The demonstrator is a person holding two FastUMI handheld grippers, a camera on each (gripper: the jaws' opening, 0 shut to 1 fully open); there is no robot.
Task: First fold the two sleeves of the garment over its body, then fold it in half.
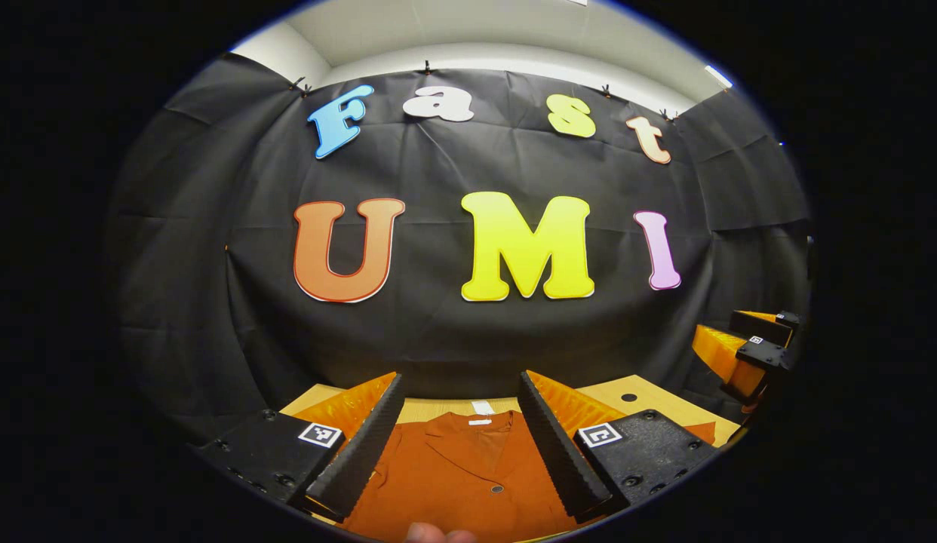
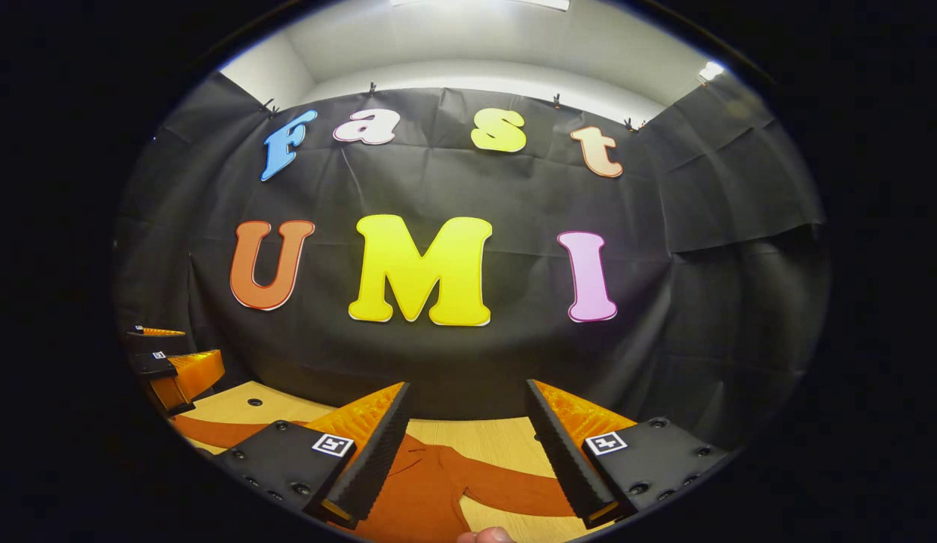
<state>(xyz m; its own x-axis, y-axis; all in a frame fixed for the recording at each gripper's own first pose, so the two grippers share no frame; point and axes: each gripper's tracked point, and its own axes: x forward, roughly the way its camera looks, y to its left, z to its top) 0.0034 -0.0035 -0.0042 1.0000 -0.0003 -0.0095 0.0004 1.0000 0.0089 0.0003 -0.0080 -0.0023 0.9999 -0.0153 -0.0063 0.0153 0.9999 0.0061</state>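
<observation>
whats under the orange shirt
The shirt lies flat on a light wooden table, which shows around it. Whatever is beneath the cloth itself is covered.

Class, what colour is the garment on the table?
Rust orange garment, plain; clearest in the left gripper view.

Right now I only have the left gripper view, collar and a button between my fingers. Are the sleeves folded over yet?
Observer: No. In the right gripper view one sleeve lies stretched out on the table, away from the garment body.
Operator: And the other sleeve?
Observer: Also out flat. The other sleeve runs off to the opposite side, past a hole in the tabletop.
Operator: Right gripper holding anything?
Observer: No. The right gripper is open, with nothing between its fingers.
</observation>
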